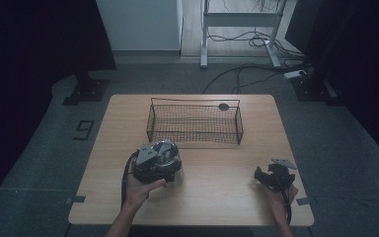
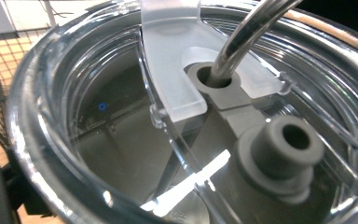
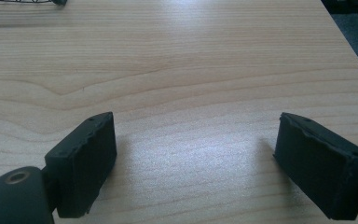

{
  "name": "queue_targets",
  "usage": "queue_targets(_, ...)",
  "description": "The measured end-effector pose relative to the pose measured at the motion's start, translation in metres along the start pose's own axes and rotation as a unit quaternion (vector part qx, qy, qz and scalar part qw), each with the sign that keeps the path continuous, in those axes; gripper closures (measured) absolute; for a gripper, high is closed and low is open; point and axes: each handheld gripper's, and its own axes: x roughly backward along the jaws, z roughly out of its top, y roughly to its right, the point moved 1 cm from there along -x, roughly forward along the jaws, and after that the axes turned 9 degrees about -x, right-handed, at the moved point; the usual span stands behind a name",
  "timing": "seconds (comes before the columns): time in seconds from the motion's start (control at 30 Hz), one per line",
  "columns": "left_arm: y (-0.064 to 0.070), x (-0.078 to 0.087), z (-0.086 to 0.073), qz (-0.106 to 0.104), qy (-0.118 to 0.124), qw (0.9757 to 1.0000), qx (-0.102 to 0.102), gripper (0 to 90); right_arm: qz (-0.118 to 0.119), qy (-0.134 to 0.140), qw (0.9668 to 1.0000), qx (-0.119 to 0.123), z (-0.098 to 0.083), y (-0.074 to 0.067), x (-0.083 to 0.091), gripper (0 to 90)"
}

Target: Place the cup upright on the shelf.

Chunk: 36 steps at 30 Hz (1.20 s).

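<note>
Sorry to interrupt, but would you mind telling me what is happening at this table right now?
A person sits at a light wooden table with a claw in each hand. The left claw is at a clear-lidded metal tumbler with a metal straw, in front of a black wire mesh basket; its grip cannot be made out. The right claw rests open over bare wood, holding nothing.

A table (image 1: 212, 197) is being viewed from above. A wire basket (image 1: 195, 121) is sitting on it toward 12 o'clock of centre. A lidded cup (image 1: 165, 154), with a straw (image 2: 242, 39) set through its lid (image 2: 168, 84), is being held at 9 o'clock, just before the basket's left end. The right gripper (image 1: 265, 177) is being rested at 4 o'clock, well apart from both.
</note>
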Motion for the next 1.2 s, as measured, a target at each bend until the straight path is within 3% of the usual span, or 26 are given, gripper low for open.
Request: queue_targets(1.2, -0.035, -0.015, 0.039, 0.038, 0.002, 0.9991, 0.019, 2.9, 0.000, 0.001, 1.0000, 0.000, 0.000, 0.000, 0.000, 12.9)
